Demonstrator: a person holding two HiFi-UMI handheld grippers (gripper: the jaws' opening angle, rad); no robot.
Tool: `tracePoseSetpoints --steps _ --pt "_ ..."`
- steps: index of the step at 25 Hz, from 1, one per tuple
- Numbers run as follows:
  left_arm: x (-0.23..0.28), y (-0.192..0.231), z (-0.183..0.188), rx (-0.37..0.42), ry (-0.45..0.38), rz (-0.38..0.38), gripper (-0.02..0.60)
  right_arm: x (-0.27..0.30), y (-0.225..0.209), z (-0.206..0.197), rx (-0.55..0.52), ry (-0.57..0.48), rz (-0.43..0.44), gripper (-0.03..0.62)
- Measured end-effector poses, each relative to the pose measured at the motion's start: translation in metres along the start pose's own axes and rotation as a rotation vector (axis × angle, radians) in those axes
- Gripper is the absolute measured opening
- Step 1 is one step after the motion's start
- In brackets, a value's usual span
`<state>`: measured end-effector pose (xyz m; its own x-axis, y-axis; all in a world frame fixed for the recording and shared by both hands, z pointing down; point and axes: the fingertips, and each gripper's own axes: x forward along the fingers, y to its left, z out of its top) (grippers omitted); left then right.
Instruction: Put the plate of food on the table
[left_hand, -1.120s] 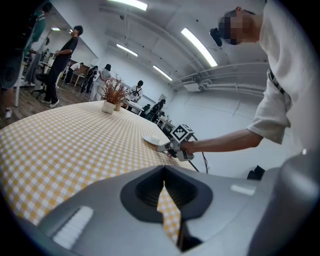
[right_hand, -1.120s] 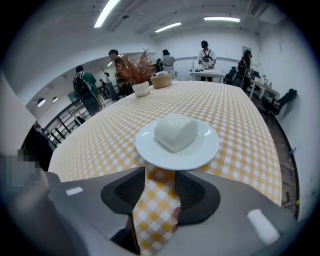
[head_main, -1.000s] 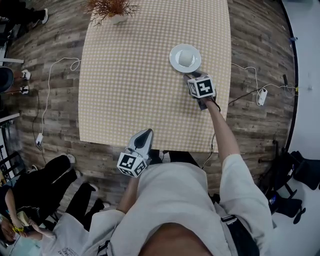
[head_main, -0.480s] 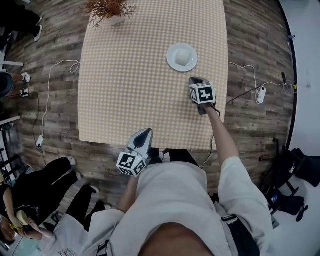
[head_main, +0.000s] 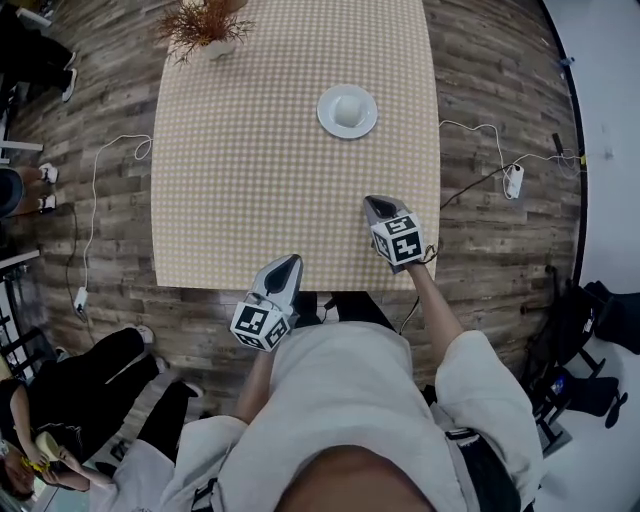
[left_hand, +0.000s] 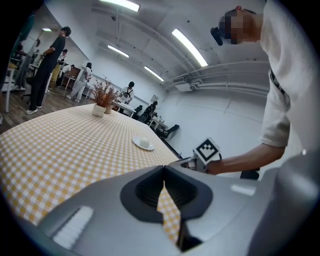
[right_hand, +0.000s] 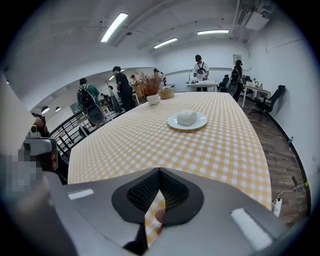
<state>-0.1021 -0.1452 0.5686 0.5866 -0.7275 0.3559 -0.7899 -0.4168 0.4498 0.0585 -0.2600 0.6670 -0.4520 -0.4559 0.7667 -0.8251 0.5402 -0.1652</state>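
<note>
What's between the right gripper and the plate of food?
Nothing but bare checked tablecloth. In the head view, only cloth lies between the right gripper and the plate; the right gripper view shows the same.

Right gripper (right_hand: 159, 172): jaws together at tips, nothing btwn, above near end of table (right_hand: 120, 145) w/ yellow-white check cloth. White plate (right_hand: 200, 123) w/ pale lump of food (right_hand: 187, 117), mid-table, well apart from gripper. Far end: dried plant in white pot (right_hand: 151, 90), tan basket (right_hand: 166, 93) just beside; several people (right_hand: 121, 86) standing behind, office chair (right_hand: 272, 100) at right.
</note>
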Motion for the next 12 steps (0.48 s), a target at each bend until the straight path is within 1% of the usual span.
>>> tracePoseSetpoints --steps 6,10,12 --pt "-0.006 -0.005 0.015 0.054 -0.023 -0.038 0.009 -0.046 0.034 -0.012 0.053 -0.084 -0.015 0.000" --pt "-0.019 -0.004 0.027 0.091 -0.040 -0.062 0.009 -0.087 0.065 -0.009 0.045 -0.183 -0.041 -0.002" --pt "-0.027 -0.004 0.032 0.110 -0.048 -0.078 0.009 -0.105 0.084 -0.008 0.061 -0.231 -0.055 -0.002"
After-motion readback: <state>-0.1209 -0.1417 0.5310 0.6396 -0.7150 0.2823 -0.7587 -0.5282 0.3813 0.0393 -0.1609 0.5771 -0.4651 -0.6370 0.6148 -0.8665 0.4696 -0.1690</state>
